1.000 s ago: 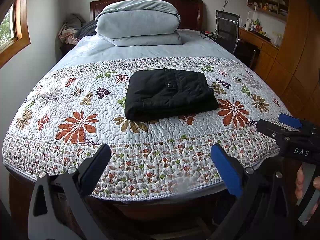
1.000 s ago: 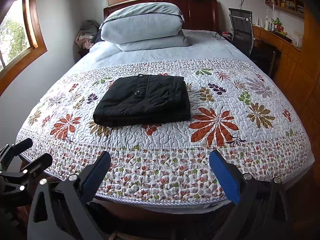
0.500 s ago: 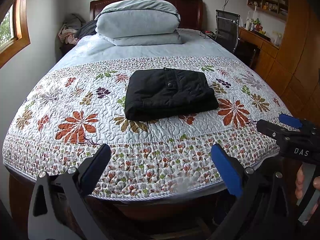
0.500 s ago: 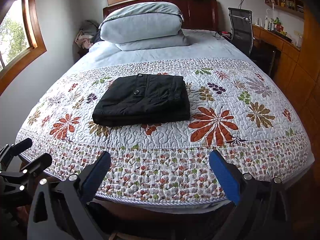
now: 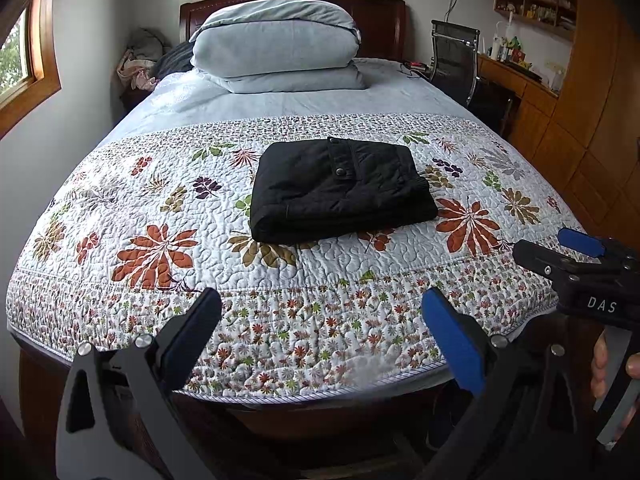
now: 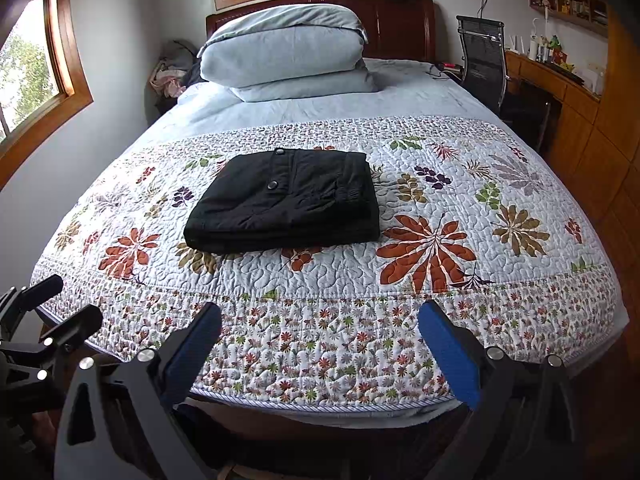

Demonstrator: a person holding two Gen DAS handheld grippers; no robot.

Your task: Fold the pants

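Note:
Black pants (image 5: 340, 190) lie folded into a compact rectangle on the floral quilt (image 5: 160, 208) in the middle of the bed; they also show in the right wrist view (image 6: 286, 200). My left gripper (image 5: 322, 328) is open and empty, held off the foot of the bed. My right gripper (image 6: 320, 334) is open and empty at the same edge. The right gripper also shows at the right of the left wrist view (image 5: 568, 254). The left gripper shows at the lower left of the right wrist view (image 6: 60, 304). Neither gripper touches the pants.
Stacked light blue pillows (image 5: 276, 50) sit at the headboard. A black office chair (image 5: 454, 54) and a wooden desk (image 5: 516, 80) stand right of the bed. A pile of clothes (image 5: 140, 60) lies at the far left corner. Wooden cabinets (image 5: 592, 120) line the right wall.

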